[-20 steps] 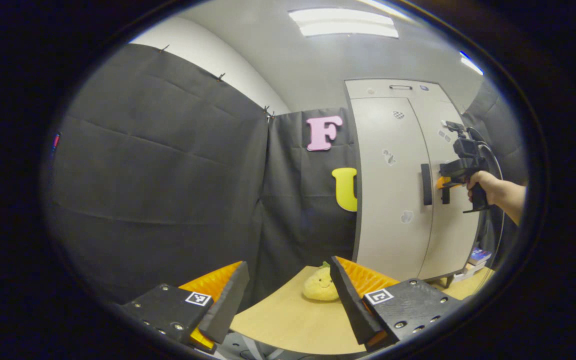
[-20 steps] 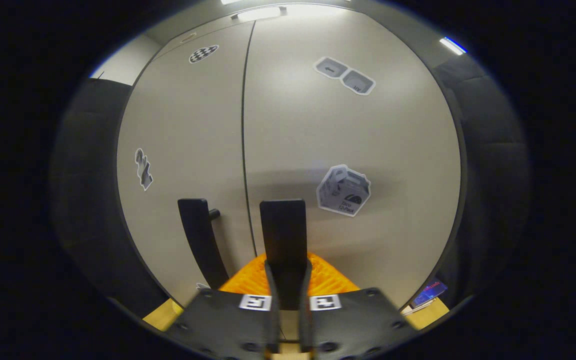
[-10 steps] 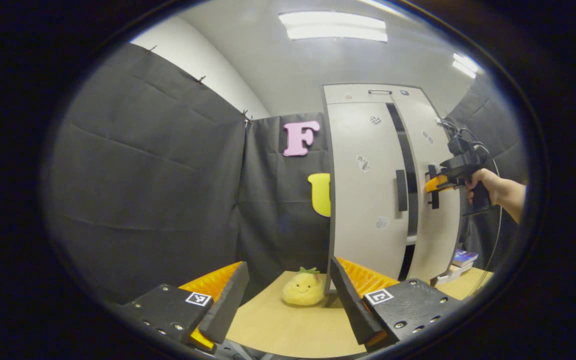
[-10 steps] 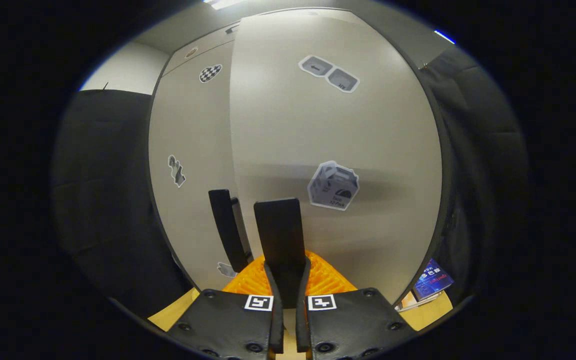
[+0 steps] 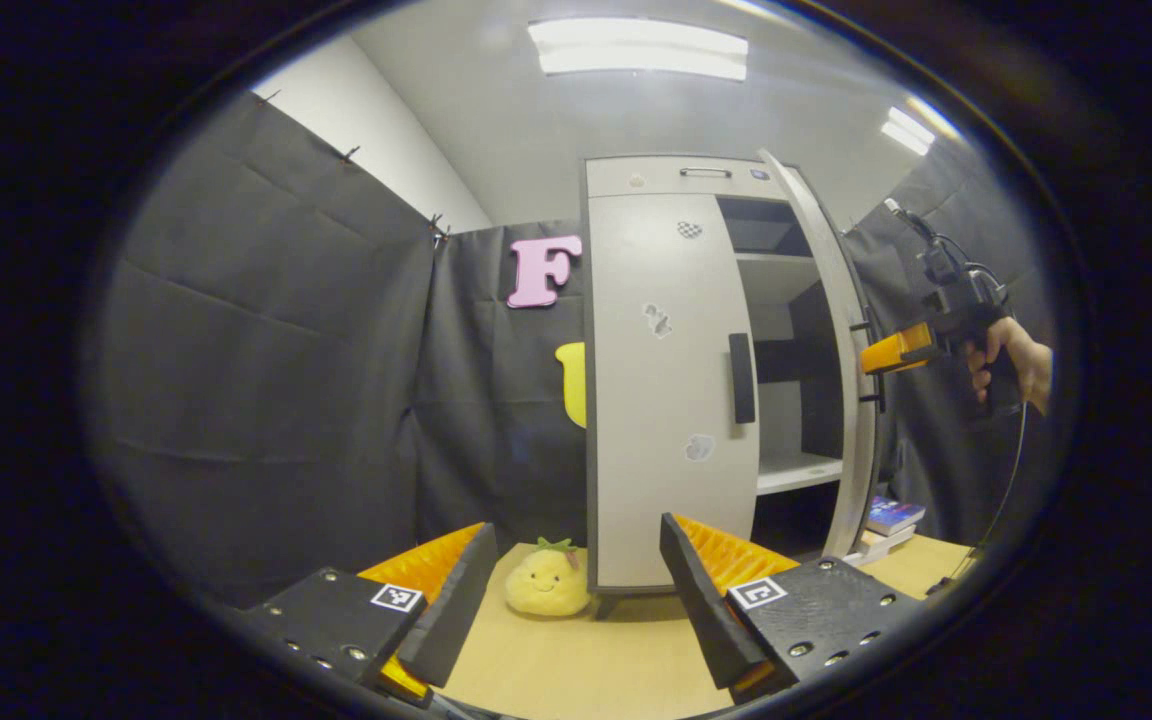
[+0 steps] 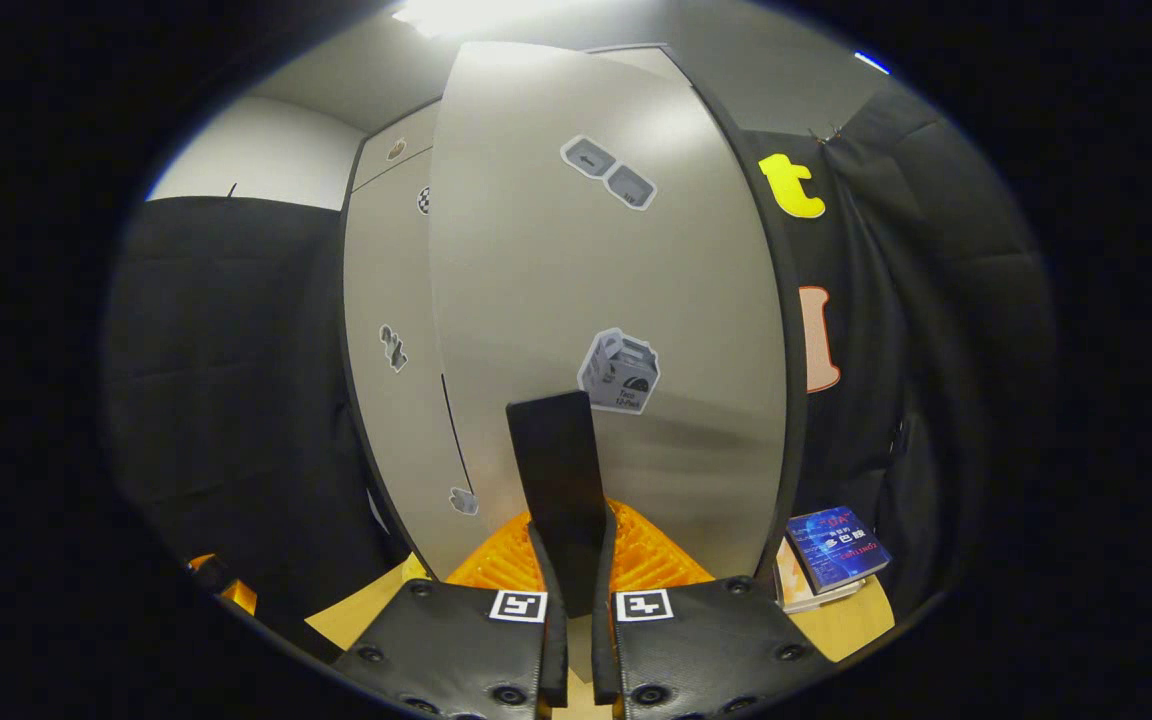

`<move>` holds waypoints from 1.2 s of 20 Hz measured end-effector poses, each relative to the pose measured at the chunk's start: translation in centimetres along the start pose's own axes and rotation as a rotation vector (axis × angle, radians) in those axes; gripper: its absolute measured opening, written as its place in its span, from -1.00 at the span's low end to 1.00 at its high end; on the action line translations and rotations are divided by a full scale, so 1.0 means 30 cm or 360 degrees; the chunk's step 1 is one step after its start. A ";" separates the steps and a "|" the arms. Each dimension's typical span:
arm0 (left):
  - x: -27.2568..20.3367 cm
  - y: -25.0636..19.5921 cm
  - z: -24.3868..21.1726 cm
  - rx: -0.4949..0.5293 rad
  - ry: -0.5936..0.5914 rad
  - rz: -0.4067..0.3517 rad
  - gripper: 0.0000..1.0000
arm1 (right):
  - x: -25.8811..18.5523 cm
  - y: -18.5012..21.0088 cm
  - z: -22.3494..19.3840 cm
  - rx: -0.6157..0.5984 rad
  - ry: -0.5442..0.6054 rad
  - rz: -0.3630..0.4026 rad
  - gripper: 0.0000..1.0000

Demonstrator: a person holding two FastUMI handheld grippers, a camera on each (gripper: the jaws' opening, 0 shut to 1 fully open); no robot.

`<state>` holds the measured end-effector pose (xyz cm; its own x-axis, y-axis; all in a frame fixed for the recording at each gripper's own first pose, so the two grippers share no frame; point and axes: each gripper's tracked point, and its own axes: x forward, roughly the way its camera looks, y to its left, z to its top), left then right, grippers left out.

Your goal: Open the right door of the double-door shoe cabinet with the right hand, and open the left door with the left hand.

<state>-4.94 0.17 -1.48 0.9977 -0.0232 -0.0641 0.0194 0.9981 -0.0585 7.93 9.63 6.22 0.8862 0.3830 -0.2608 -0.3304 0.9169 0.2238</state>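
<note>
Left gripper view shows us the shoe cabinet (image 5: 671,380) standing at the far end of the wooden table (image 5: 596,660), right of centre. We see its right door (image 5: 841,370) swung well out, edge-on to us, with shelves (image 5: 796,470) bared in the dark space behind it. Its left door (image 5: 666,400) lies flush with the cabinet front, and a dark upright handle (image 5: 741,378) sits near that door's right edge. Our left gripper (image 5: 576,590) hangs at the near end of the table with its fingers spread wide and nothing between them. A yellow plush toy (image 5: 548,580) sits on the table just left of the cabinet's foot. To the far right we see the right gripper (image 5: 896,350) held in a hand (image 5: 1011,365), reaching to the edge of the open door. A few books (image 5: 891,520) lie on the table to the right of the cabinet.

Right gripper view puts the right door (image 6: 606,330) close before us, wearing stickers (image 6: 618,372). We see the right gripper (image 6: 576,590) with its fingers drawn in on either side of the door's dark handle (image 6: 558,480), pressing on it. The left door (image 6: 386,360) shows behind, to the left. Books (image 6: 831,550) lie at the lower right on the table (image 6: 836,625).
</note>
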 end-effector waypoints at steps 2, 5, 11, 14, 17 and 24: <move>0.024 -0.050 -0.003 -0.0026 0.0005 -0.0028 0.90 | -0.042 -0.031 -0.003 0.0003 0.0017 0.0018 -0.78; 0.067 -0.125 0.006 -0.0029 0.0004 -0.0074 0.90 | -0.104 -0.092 -0.001 0.0022 0.0014 0.0026 -0.71; 0.121 -0.285 0.030 0.0016 -0.0023 -0.0172 0.90 | -0.214 -0.218 0.011 -0.0002 -0.0047 -0.0035 -0.79; 0.132 -0.368 0.033 0.0013 -0.0026 -0.0226 0.90 | -0.238 -0.264 0.014 -0.0007 -0.0072 -0.0033 -0.79; 0.132 -0.431 0.026 0.0039 -0.0014 -0.0271 0.90 | -0.257 -0.320 0.022 -0.0016 -0.0093 -0.0057 -0.80; 0.143 -0.508 0.013 0.0054 0.0000 -0.0286 0.90 | -0.278 -0.462 0.040 -0.0011 -0.0178 -0.0205 -0.89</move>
<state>-0.93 -15.11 -0.47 0.9780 -0.2011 -0.0559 0.1993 0.9793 -0.0353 5.51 -6.41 6.42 0.9518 0.2476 -0.1810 -0.2134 0.9586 0.1887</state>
